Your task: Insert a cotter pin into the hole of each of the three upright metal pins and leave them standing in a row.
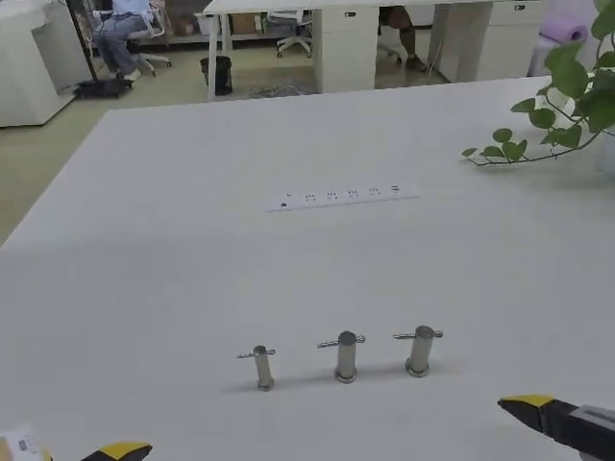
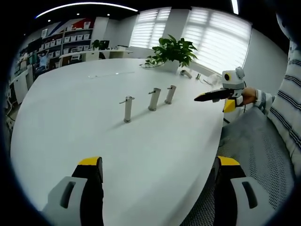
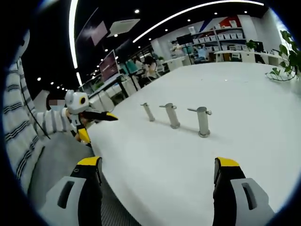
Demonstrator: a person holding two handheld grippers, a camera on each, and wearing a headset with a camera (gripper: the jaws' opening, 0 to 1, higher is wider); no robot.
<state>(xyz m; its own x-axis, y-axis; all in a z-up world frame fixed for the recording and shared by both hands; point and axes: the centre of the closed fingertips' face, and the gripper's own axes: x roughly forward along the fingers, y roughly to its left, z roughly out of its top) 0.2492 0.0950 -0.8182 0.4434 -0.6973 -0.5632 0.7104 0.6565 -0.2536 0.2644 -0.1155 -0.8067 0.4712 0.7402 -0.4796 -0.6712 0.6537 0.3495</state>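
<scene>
Gaping left claw [image 2: 158, 163] and right claw [image 3: 157, 163] face pins [image 1: 346, 357].

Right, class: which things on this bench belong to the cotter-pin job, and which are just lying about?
Job: left metal pin, middle metal pin, right metal pin, each carrying a cotter pin; left hand-held gripper; right hand-held gripper.
Lying about: power strip, leafy plant.

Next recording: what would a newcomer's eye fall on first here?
Three upright metal pins stand in a row near the front of the white table, each with a cotter pin through its top. The left claw and right claw are open by the near edge, holding nothing. A plant sits far right.
</scene>
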